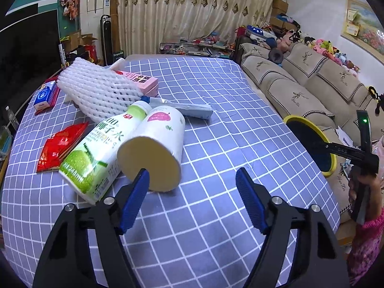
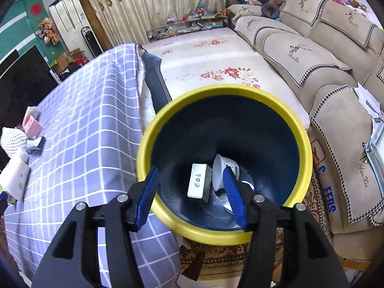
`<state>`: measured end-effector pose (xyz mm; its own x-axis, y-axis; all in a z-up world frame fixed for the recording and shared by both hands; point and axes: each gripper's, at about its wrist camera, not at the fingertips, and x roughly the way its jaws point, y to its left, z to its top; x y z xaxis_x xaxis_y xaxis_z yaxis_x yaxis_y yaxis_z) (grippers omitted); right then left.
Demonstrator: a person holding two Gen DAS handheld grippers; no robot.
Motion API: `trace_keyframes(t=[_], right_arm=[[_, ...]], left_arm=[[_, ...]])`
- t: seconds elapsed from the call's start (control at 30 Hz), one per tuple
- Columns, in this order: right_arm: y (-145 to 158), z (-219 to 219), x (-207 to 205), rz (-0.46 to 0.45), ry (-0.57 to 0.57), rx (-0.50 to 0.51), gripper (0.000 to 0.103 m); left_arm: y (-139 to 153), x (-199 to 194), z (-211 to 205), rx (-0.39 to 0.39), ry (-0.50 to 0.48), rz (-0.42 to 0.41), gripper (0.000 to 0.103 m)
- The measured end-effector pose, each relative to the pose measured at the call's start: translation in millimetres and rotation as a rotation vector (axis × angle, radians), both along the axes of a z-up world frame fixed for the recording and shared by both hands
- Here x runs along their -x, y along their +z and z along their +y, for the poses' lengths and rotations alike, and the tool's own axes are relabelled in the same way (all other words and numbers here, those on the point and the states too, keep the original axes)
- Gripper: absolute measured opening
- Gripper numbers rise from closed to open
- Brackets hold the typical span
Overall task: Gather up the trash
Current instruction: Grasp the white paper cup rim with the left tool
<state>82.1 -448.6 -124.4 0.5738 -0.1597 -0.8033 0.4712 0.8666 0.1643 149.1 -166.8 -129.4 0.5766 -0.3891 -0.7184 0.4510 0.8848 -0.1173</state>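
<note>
Left gripper (image 1: pixel 192 180): wide, empty, beside paper cup (image 1: pixel 153 148) on table (image 1: pixel 216 110).
Right gripper (image 2: pixel 192 192): parted, empty above bin (image 2: pixel 297 129).
Risk: cup rolling off when nudged, knocking bottle (image 1: pixel 96 153).

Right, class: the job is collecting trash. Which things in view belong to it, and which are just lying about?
Job:
paper cup
drink bottle
red wrapper
foam net
yellow-rimmed bin

Lying about:
sofa
plush toys
curtain

A table covered by a blue checked cloth (image 1: pixel 216 100) is seen. Around the paper cup (image 1: pixel 153 148) lying on it are found a green bottle (image 1: pixel 96 153) touching it, a red packet (image 1: pixel 60 146) beyond that, and white foam netting (image 1: pixel 98 91), a pink carton (image 1: pixel 144 82) and what may be a tube (image 1: pixel 184 110) behind.
</note>
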Motion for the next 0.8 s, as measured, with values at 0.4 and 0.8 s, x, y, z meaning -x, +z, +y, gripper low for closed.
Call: trace_keyframes(t=[0.4, 0.8], right_arm=[[3.1, 3.4, 5.1, -0.024, 0.019, -0.017, 0.053], [20.1, -10.0, 30.5, -0.078, -0.034, 0.016, 0.054]], left_arm=[[-24.7, -38.6, -14.8, -0.022, 0.033, 0.057, 0.010], [6.9, -4.8, -61.6, 0.001, -0.135, -0.021, 0.004]])
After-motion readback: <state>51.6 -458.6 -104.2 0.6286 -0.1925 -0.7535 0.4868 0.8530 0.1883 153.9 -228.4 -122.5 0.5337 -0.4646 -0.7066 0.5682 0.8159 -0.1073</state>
